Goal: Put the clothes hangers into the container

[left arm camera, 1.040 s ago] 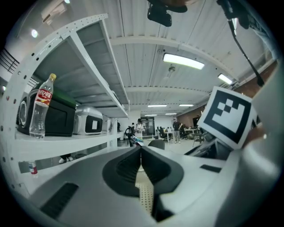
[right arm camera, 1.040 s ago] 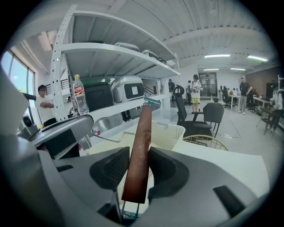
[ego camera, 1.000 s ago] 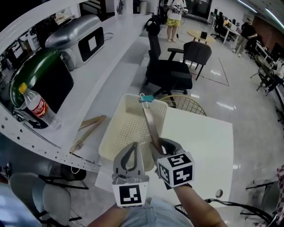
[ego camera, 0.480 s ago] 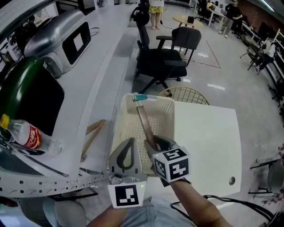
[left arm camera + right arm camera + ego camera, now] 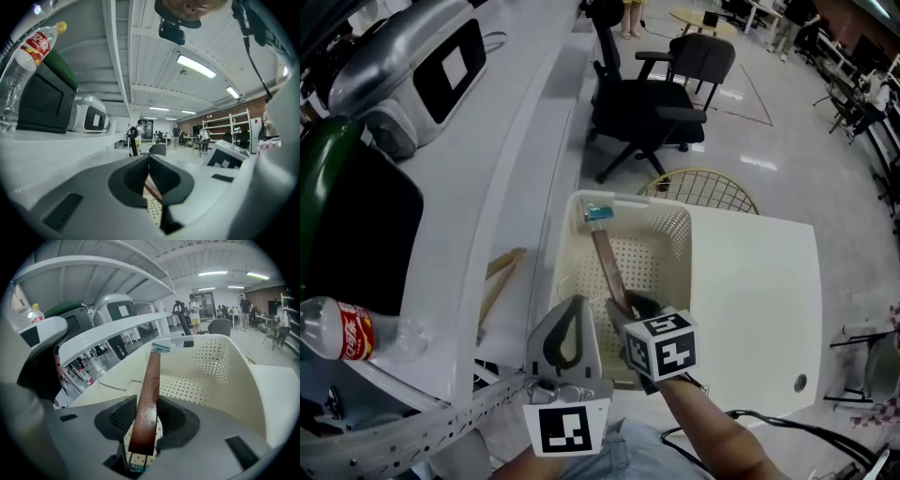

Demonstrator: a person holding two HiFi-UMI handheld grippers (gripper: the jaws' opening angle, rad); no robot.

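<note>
The task is partway through: the right gripper (image 5: 147,416) pinches one wooden hanger (image 5: 607,267) by its bar. The hanger slants over the cream perforated container (image 5: 673,246), its teal clip end near the far wall, but it is not yet let go. The left gripper (image 5: 149,159) is pressed together on nothing, just beside the right. On the counter to the left lie more wooden pieces (image 5: 497,281), probably one or two further hangers to fetch. Counted: one container, one hanger in the grip, two grippers.
</note>
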